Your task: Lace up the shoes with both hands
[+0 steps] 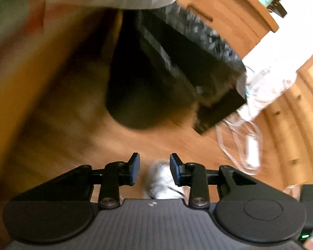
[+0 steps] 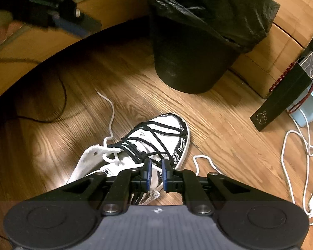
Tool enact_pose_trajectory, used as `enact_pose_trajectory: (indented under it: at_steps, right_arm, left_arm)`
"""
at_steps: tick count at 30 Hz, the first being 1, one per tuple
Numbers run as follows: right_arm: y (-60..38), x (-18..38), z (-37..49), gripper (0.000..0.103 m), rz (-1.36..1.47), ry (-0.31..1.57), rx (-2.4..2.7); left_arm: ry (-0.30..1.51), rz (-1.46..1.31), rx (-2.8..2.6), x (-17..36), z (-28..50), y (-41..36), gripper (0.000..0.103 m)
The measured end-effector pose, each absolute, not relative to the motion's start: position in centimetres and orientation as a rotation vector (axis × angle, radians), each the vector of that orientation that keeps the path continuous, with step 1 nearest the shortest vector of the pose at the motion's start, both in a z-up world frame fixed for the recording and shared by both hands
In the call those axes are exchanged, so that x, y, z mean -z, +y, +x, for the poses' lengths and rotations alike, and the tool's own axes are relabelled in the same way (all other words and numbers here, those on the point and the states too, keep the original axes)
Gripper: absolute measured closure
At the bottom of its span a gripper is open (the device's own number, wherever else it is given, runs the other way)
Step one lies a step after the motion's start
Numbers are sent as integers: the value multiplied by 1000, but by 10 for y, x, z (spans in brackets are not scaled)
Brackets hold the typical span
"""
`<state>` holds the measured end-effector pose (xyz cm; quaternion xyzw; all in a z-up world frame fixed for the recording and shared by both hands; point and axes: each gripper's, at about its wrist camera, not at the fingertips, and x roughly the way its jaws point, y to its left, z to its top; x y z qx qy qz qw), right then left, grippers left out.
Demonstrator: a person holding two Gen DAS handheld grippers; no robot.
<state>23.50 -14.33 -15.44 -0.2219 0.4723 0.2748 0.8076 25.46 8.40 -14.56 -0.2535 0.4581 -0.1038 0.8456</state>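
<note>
Both grippers angled down at wood floor [image 2: 219, 125].

Left view, blurred: left gripper [image 1: 154, 169] tilted floorward, jaws apart, nothing gripped, pale shoe below. Right view: right gripper [image 2: 156, 174] narrowly parted over shoe [image 2: 148, 143]; clamped or not, cannot tell. Bin [image 2: 189, 62] lined with bag [image 2: 229, 10], contents hidden.

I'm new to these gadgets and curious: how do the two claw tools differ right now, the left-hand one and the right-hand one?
The left gripper has its jaws apart with nothing pinched. The right gripper has them nearly together on what looks like the white lace. The left gripper hangs above the shoe, while the right gripper sits right at its lacing. Both point downward towards the shoe.
</note>
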Motion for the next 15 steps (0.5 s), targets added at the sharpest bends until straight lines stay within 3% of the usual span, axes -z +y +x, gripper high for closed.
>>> enact_pose_trajectory:
  at_steps: [10,15]
  right_arm:
    - [-139,157,232,91,-505,1013,-596]
    - [-142,160,231,91,-507,1020,-594]
  left_arm:
    - [1234,-840,200,245,249,67,66]
    - [1277,-871,194,271,242,61,66]
